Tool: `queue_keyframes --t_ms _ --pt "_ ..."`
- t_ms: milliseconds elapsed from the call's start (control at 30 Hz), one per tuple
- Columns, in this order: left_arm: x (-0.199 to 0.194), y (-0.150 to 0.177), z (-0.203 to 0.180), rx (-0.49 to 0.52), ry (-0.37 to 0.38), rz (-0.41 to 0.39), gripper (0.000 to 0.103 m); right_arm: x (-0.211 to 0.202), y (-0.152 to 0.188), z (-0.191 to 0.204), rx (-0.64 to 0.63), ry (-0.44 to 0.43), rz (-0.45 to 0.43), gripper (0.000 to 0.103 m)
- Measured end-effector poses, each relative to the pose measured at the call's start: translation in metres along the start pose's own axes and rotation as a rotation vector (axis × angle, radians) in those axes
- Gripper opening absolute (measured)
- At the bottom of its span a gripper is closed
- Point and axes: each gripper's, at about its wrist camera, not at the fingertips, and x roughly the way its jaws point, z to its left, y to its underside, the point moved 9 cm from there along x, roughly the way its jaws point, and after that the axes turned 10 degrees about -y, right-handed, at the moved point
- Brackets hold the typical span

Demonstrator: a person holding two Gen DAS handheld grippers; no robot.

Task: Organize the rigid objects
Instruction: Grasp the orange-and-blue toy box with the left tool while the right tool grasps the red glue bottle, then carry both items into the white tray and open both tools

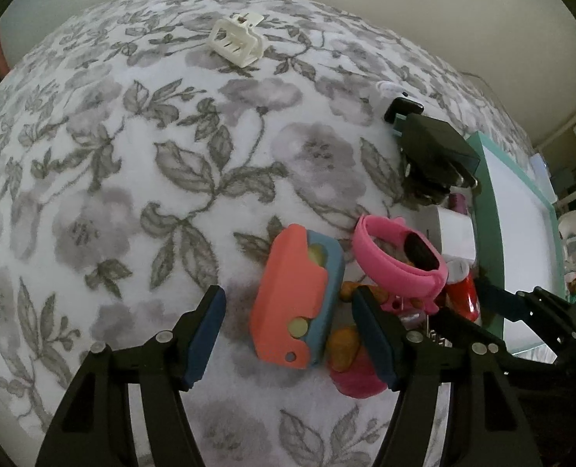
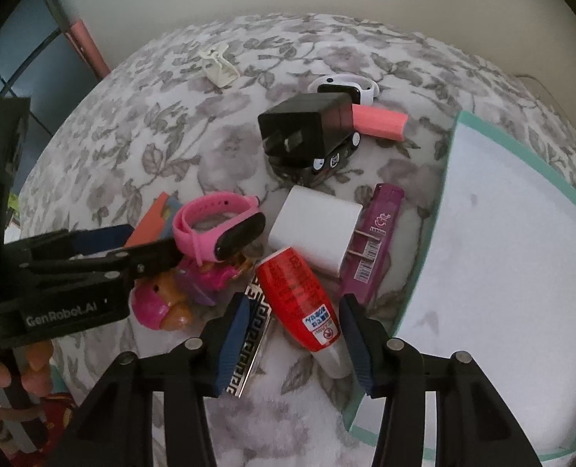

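A pile of small objects lies on a flowered blanket. My left gripper [image 1: 289, 344] is open, its fingers on either side of a coral and blue case [image 1: 295, 297], which also shows in the right wrist view [image 2: 153, 216]. My right gripper [image 2: 293, 344] is open around a red bottle [image 2: 297, 301] with a white cap. Near them lie a pink watch [image 2: 217, 229], a white charger [image 2: 315, 229], a purple lighter [image 2: 373, 241], a black charger [image 2: 299, 128] and a pink toy [image 2: 163, 305].
A teal-rimmed white tray [image 2: 494, 257] lies to the right of the pile. A white hair clip [image 1: 235, 41] lies far back on the blanket. A white watch [image 2: 346, 87] and a coral block [image 2: 379, 121] lie behind the black charger. A patterned metal piece [image 2: 252, 342] lies under the right gripper.
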Motion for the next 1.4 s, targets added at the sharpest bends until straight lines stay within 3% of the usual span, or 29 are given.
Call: queue_keyframes --t_ms 167,333,867,1167,1400 --pt "-0.001 0.003 0.002 -0.009 0.003 0.000 0.063 -0.002 0.000 0.001 0.004 -0.009 -0.007 0.038" --pt "-0.003 0.005 0.012 -0.029 -0.008 -0.001 0.049 -0.005 0.003 -0.003 0.020 -0.003 -0.011 0.038" --pt "-0.006 0.000 0.015 -0.047 -0.104 0.035 0.040 -0.020 0.007 -0.003 0.068 -0.035 -0.047 0.037" --pt "-0.038 -0.016 0.006 -0.074 -0.109 0.004 0.039 -0.053 0.000 -0.008 0.126 -0.083 -0.137 0.037" --pt "-0.061 -0.030 -0.022 -0.066 -0.106 -0.031 0.039 -0.086 -0.007 -0.042 0.223 -0.082 -0.236 0.037"
